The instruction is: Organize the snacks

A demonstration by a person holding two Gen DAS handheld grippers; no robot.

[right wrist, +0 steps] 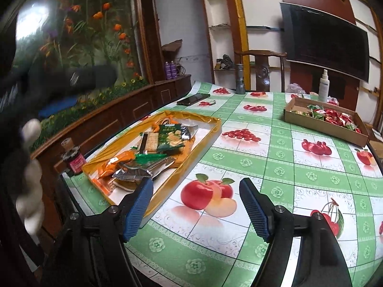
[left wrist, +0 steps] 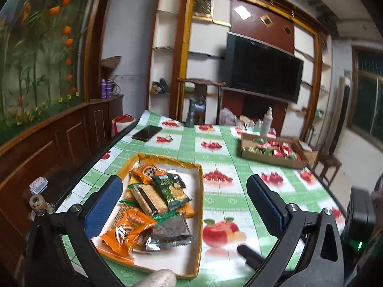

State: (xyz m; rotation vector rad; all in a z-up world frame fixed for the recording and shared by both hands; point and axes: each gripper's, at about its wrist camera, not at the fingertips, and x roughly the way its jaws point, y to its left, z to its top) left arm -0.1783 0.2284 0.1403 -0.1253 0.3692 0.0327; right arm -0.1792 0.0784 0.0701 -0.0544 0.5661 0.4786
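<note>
Left gripper [left wrist: 184,201] and right gripper [right wrist: 196,205], both spread and empty, hover over the table. Snack packets [left wrist: 153,201] lie heaped in the gold-rimmed tray [left wrist: 199,205]. Risk: overlapping wrappers invite a double pick or slip.

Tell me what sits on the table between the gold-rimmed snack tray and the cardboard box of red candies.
Nothing: between the snack tray and cardboard box only bare fruit-print tablecloth shows, clearest in the right wrist view.
</note>
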